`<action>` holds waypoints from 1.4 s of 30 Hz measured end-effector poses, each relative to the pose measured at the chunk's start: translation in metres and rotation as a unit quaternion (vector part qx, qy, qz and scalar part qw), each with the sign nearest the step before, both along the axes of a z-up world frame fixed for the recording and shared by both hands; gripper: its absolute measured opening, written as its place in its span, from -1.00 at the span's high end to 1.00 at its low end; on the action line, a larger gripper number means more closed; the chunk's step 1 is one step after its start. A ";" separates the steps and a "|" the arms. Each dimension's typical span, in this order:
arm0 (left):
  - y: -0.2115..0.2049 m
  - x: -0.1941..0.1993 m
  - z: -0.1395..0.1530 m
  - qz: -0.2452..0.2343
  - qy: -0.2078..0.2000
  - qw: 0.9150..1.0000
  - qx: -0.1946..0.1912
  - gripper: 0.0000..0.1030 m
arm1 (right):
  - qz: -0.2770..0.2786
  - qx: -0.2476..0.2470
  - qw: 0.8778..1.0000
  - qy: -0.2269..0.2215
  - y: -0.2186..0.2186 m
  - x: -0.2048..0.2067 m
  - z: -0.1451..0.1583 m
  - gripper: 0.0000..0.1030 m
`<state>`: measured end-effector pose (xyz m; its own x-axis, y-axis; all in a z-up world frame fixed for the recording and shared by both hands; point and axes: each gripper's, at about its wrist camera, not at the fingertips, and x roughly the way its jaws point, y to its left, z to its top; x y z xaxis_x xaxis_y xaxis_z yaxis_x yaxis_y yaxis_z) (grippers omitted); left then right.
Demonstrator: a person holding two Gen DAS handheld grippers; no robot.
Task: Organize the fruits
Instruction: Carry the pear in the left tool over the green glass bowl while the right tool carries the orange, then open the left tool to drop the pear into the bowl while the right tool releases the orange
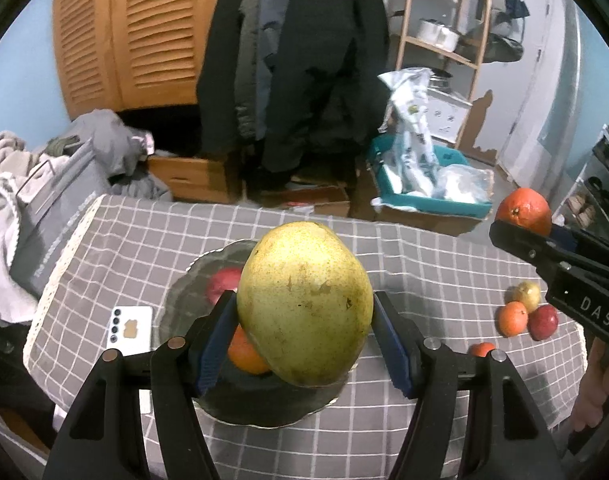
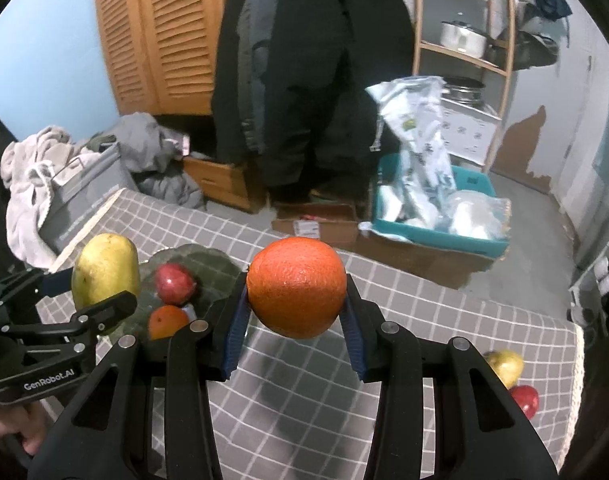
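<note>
— Where's the pear?
— Clamped between the left gripper fingers, held above the dark bowl, which holds a red apple and a small orange.
— And the right gripper?
— Closed on a big orange, right of the bowl, above the checked tablecloth.

White phone face down on grey checked cloth, left side. Beyond the edge: orange louvred doors, dark coats hanging, teal bin stuffed with plastic bags, wooden shelf bearing a metal pot.
</note>
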<state>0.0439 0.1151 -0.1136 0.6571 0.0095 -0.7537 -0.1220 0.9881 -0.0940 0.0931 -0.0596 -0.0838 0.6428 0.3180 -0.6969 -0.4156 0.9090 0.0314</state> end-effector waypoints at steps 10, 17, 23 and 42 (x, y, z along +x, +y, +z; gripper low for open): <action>0.046 0.005 -0.030 0.040 0.039 0.998 -0.005 -0.33 | 0.039 -0.011 0.999 0.031 0.055 0.018 -0.031 0.19; 0.068 0.013 -0.063 0.063 0.083 0.994 -0.013 -0.33 | 0.062 -0.013 0.995 0.072 0.084 0.032 -0.066 0.19; 0.074 0.016 -0.082 0.068 0.107 0.992 -0.010 -0.33 | 0.072 -0.024 0.992 0.097 0.100 0.037 -0.089 0.19; 0.082 0.024 -0.120 0.081 0.172 0.982 -0.018 -0.33 | 0.083 -0.026 0.989 0.122 0.114 0.044 -0.106 0.19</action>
